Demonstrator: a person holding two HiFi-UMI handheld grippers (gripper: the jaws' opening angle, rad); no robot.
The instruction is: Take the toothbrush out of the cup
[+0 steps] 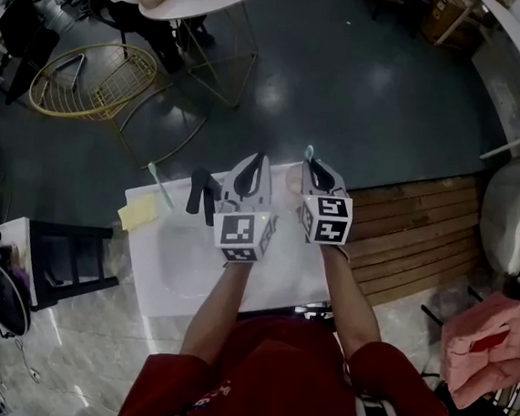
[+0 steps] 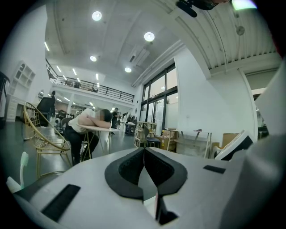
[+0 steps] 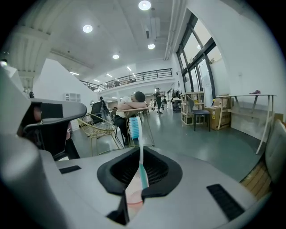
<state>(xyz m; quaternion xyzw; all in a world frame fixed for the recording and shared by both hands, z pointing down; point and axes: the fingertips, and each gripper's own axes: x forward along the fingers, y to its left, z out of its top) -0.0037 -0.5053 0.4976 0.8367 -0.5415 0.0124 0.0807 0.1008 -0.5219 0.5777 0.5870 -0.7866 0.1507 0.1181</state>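
Listener: Toothbrush (image 3: 140,156) first. Where is it?
Describer: Upright between the jaws of the right gripper (image 1: 317,170), blue bristles at the top, above the far edge of the white table (image 1: 181,268). The jaws stand narrow and pinch its white and teal handle.
Listener: And the cup?
Describer: A pink cup (image 3: 134,197) sits directly under those jaws. The handle's lower end runs down to it; whether it is inside, I cannot tell.
Listener: The other claw?
Describer: The left gripper (image 2: 144,150) is just beside the right one, jaws pressed together with nothing between them. A second toothbrush (image 1: 160,184) lies at the table's far left corner, a yellow cloth (image 1: 137,211) near it at the left edge.
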